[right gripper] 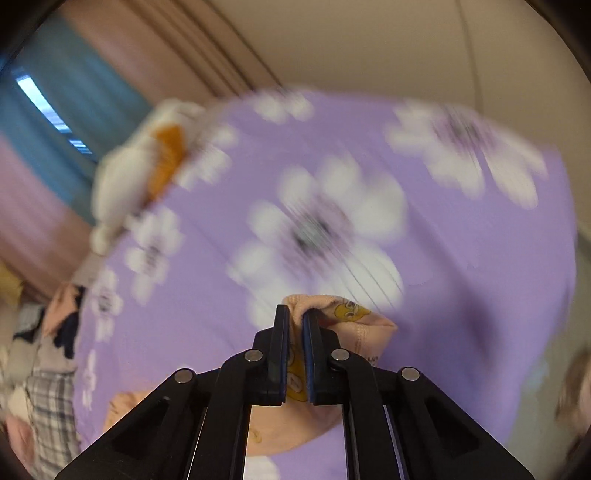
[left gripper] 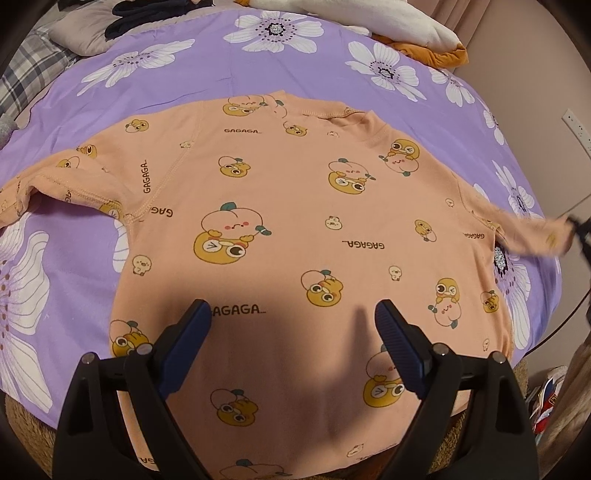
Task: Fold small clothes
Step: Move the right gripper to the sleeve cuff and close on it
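Observation:
A small peach shirt [left gripper: 295, 206] printed with cartoon ducks and "GAGAGA" lies flat, collar away from me, on a purple flowered bedsheet [left gripper: 66, 280]. My left gripper [left gripper: 291, 317] hovers open above its lower hem, nothing between the blue pads. The shirt's left sleeve [left gripper: 62, 181] lies bunched on the sheet. Its right sleeve [left gripper: 532, 232] is pulled out to the right and blurred. In the right wrist view my right gripper [right gripper: 295, 314] is shut on that sleeve's cuff [right gripper: 343, 314], lifted over the blurred sheet [right gripper: 461, 277].
A white and orange plush toy [left gripper: 413, 33] lies at the bed's far edge. Dark clothes [left gripper: 147, 18], a grey pillow and plaid fabric [left gripper: 29, 70] sit at the far left. A wall with a socket [left gripper: 576, 129] stands to the right.

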Demonstrator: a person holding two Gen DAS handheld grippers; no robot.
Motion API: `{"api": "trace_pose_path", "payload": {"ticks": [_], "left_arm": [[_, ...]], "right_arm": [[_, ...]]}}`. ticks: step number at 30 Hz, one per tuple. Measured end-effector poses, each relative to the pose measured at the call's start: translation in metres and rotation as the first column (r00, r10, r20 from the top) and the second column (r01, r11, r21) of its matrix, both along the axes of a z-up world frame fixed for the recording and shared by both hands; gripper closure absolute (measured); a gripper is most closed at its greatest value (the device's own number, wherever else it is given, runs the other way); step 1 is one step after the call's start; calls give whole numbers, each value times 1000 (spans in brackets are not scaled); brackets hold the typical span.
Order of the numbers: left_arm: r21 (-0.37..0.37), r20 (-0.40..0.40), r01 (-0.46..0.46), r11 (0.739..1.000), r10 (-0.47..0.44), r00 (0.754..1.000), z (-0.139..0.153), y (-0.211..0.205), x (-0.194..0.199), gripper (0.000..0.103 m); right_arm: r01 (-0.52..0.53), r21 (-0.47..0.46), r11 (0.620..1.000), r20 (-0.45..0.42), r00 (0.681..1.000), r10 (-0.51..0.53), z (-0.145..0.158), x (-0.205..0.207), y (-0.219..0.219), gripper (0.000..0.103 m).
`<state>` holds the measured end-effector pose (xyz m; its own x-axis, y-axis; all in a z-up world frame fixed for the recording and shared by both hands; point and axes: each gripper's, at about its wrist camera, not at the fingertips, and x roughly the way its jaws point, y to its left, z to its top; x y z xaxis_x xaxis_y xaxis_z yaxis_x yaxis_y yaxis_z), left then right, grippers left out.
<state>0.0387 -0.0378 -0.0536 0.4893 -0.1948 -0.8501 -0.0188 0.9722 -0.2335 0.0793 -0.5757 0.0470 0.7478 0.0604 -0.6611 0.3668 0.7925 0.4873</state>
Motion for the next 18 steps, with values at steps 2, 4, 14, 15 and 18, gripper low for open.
{"api": "trace_pose_path", "payload": {"ticks": [2, 4, 14, 15, 18], "left_arm": [[6, 0, 1, 1000, -1, 1000, 0, -1, 0, 13], [12, -3, 3, 1000, -3, 1000, -1, -2, 0, 13], [33, -12, 18, 999, -17, 1000, -2, -7, 1, 13], [33, -13, 18, 999, -17, 1000, -3, -8, 1, 13], [36, -14, 16, 999, -15, 1000, -4, -9, 2, 13]], "right_arm": [[6, -93, 996, 58, 998, -1, 22, 0, 3, 95], [24, -138, 990, 52, 999, -17, 19, 5, 0, 95], [133, -160, 978, -213, 963, -166, -76, 4, -30, 42], [148, -169, 974, -201, 963, -181, -72, -1, -31, 42], [205, -183, 962, -176, 955, -237, -59, -16, -36, 42]]}}
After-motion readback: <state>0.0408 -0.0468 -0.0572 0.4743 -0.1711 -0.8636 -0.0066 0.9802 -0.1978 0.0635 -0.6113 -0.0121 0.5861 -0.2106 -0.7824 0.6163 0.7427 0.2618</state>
